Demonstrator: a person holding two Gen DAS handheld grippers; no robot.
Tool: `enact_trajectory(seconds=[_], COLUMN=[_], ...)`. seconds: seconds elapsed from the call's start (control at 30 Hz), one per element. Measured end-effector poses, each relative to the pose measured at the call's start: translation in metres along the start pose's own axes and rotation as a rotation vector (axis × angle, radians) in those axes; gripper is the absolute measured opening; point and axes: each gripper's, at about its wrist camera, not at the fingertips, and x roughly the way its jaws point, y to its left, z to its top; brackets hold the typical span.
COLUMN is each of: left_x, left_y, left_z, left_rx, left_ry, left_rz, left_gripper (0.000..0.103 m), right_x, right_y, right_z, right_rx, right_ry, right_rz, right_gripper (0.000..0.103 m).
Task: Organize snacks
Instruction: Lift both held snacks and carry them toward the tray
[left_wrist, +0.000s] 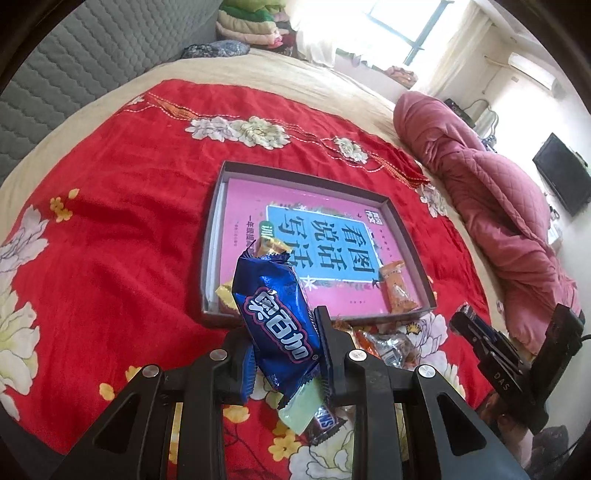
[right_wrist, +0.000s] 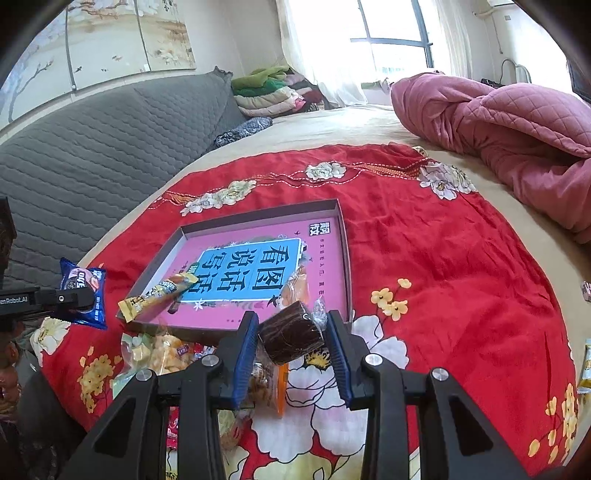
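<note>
**Both grippers hold snacks in front of the shallow box**

The shallow box (left_wrist: 399, 221) lies on a red flowered blanket (left_wrist: 122, 236) spread over a bed, and it serves as the landmark here. A pink book with a blue panel (left_wrist: 325, 236) covers the box floor.

The left gripper (left_wrist: 284, 354) is clamped on a blue foil biscuit pack (left_wrist: 277, 317), lifted clear of the blanket just in front of the box's near wall. The right gripper (right_wrist: 291, 339) has its blue pads pressed against a dark brown cake in clear wrap (right_wrist: 291, 336), likewise held just before the near wall, above the blanket.

Inside the box, an orange-wrapped snack (left_wrist: 397, 291) lies by the near right corner, and a yellow-wrapped bar (right_wrist: 159, 295) lies across the near left corner, one end poking over the wall. Outside the box, in front of its near wall, loose snacks are heaped on the blanket: a pale green packet (left_wrist: 299, 410), a brown bar (left_wrist: 325, 424) and a clear bag of yellow pieces (right_wrist: 159, 354). A bundled pink quilt (left_wrist: 491, 192) lies well to the right of the box.
</note>
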Motion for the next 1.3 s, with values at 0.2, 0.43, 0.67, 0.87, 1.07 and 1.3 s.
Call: enact_trajectory(seconds=[0.2, 0.43, 0.67, 0.87, 1.07, 1.3], left_x=[0.003, 0.008, 0.022, 0.041, 0.057, 0.067], left_y=[-0.006, -0.014, -0.017, -0.015, -0.014, -0.017], left_z=[0.007, 0.013, 0.018, 0.021, 0.024, 0.027], left_rx=[0.008, 0.015, 0.011, 0.011, 0.006, 0.023], left_ry=[-0.009, -0.016, -0.011, -0.001, 0.022, 0.026], left_rz=[0.002, -0.003, 0.007, 0.023, 0.024, 0.033], left_gripper=[0.028, 0.028, 0.028, 0.028, 0.028, 0.028], right_x=[0.001, 0.004, 0.010, 0.013, 0.017, 0.029], right_y=[-0.003, -0.004, -0.006, -0.006, -0.007, -0.008], right_z=[0.003, 0.008, 0.011, 0.012, 0.014, 0.020], right_rx=[0.007, -0.001, 0.000, 0.000, -0.007, -0.015], right_ry=[-0.009, -0.025, -0.022, -0.021, -0.021, -0.018], right_rz=[-0.002, 0.000, -0.004, 0.003, 0.002, -0.007], right_gripper=[0.038, 0.038, 0.038, 0.038, 0.038, 0.038])
